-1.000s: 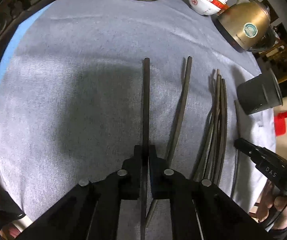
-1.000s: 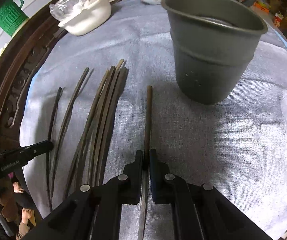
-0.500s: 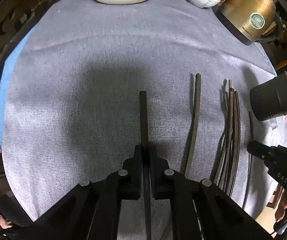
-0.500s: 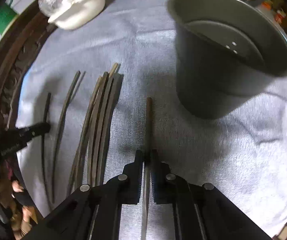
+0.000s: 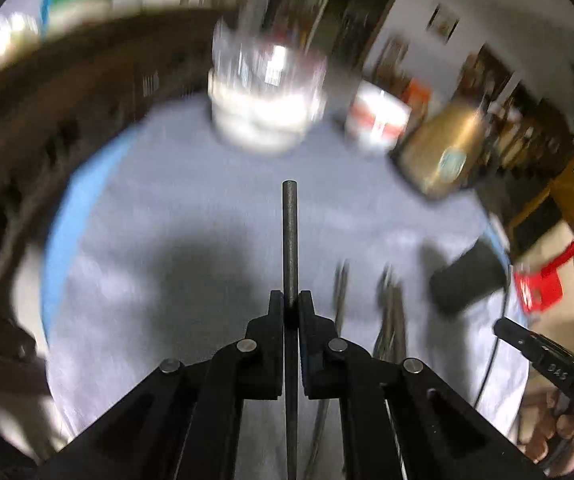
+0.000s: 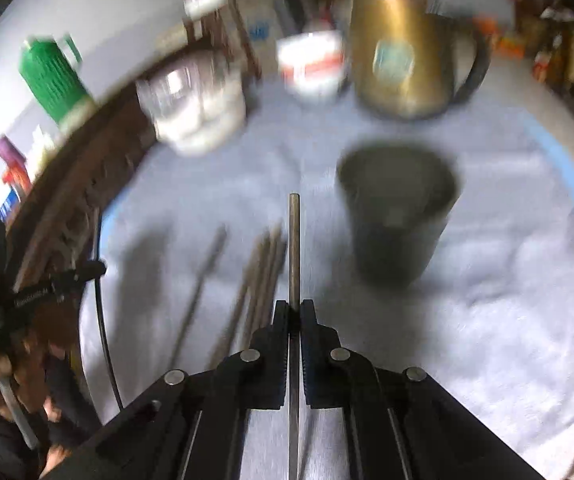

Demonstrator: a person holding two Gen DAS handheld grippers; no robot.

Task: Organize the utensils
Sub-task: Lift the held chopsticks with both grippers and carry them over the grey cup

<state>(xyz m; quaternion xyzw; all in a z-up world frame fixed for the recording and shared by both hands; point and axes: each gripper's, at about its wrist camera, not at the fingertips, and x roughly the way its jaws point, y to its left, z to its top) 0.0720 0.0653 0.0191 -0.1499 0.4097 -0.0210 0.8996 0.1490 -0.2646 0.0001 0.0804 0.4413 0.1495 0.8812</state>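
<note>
Left wrist view shows the left gripper (image 5: 290, 304) clamped on a dark chopstick (image 5: 289, 236), angled downward and held clear above the grey cloth (image 5: 191, 184), the stick running straight out past the fingertips. Right wrist view shows the right gripper (image 6: 294, 312) likewise pinching a brownish chopstick (image 6: 294, 248), tilted down over the cloth, with the dark cup (image 6: 397, 220) standing upright just right of the stick's tip. Loose chopsticks (image 6: 263, 276) lie on the cloth between both grippers.
</note>
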